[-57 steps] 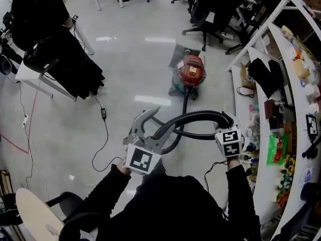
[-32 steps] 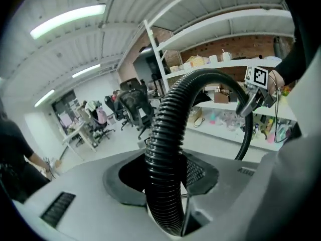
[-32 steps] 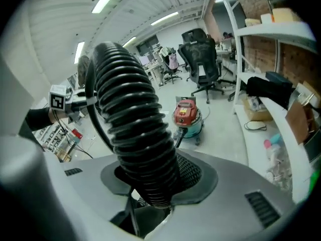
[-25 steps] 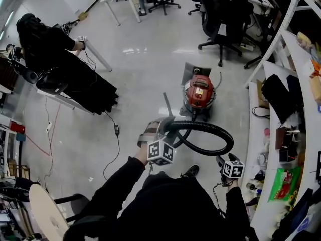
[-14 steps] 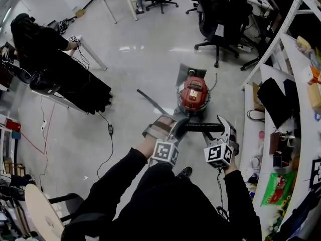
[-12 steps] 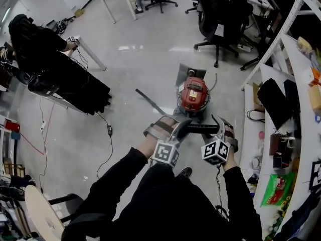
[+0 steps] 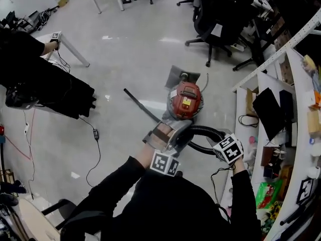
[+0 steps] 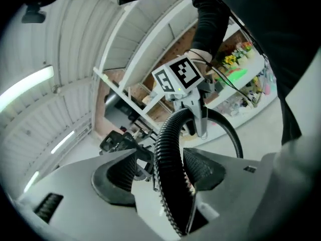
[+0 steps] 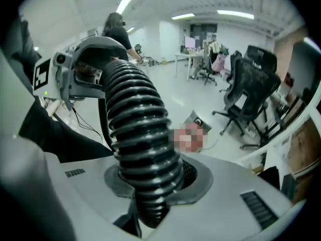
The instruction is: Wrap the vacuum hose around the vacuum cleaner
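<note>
The red vacuum cleaner (image 7: pixel 184 100) stands on the floor ahead of me, its dark wand (image 7: pixel 138 103) slanting off to the left. The black ribbed hose (image 7: pixel 204 131) arcs from my left gripper (image 7: pixel 175 132) to my right gripper (image 7: pixel 221 143). In the left gripper view the hose (image 8: pixel 168 154) lies between the jaws of the left gripper (image 8: pixel 165 170), which have just been opening; its pads stand off it. The right gripper (image 9: pixel 150 185) has just been closing, and its jaws clamp the hose (image 9: pixel 135 129).
A person in black (image 7: pixel 30 69) works at a white table at the left. Office chairs (image 7: pixel 215 24) stand beyond the vacuum. Cluttered shelves (image 7: pixel 281 109) run along the right. A cable (image 7: pixel 95 139) trails over the floor at the left.
My right gripper came up from low at the right, met the hose beside the left gripper and closed on it. The wide hose loop has shrunk. The left jaws have widened.
</note>
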Demonstrator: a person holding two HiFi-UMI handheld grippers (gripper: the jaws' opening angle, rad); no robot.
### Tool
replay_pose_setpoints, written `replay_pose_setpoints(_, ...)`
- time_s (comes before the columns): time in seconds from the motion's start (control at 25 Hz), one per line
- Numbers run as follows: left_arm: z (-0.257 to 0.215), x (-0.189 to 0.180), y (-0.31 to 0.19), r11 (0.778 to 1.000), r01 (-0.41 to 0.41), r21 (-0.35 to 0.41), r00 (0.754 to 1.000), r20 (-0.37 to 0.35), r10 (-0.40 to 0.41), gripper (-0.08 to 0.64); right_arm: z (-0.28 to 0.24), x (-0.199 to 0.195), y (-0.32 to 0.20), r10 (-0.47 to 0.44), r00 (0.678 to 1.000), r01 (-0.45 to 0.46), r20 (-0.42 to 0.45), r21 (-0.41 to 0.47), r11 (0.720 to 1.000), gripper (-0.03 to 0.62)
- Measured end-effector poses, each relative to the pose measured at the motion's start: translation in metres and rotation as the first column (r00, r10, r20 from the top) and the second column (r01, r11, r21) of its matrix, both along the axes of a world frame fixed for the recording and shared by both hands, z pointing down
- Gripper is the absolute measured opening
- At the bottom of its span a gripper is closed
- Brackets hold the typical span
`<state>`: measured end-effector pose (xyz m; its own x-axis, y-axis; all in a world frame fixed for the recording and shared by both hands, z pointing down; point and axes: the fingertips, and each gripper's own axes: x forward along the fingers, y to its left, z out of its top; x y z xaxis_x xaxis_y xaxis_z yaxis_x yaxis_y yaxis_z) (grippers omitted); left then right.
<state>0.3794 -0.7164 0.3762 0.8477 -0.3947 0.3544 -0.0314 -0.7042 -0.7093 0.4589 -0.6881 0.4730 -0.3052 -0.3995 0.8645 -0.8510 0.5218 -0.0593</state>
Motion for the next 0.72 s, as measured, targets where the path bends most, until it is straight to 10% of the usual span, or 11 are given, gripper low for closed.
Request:
replay_pose_setpoints(0.16,0.005,-0.046,-0.059,0.968,0.177,-0.181,0.965,-0.164,-0.207,0.295,0.004,0.021,-0.031,0.106,0.990,-0.089,0.091,-0.171,0.981,0.121)
replay_pose_setpoints(0.32,0.093,-0.117,-0.101,0.902,0.317,-0.294,0.944,0.004,-0.331,0.295,0.002,0.053,-0.065,0.224,0.971,-0.200,0.084,-0.232,0.952,0.121)
replay_pose_setpoints(0.72,0.290,-0.114,-0.118,0.595,0.458,-0.661,0.888,0.377,-0.264,0.268,0.019,0.088,-0.118,0.197,0.976,-0.160,0.087,-0.322,0.933,0.121)
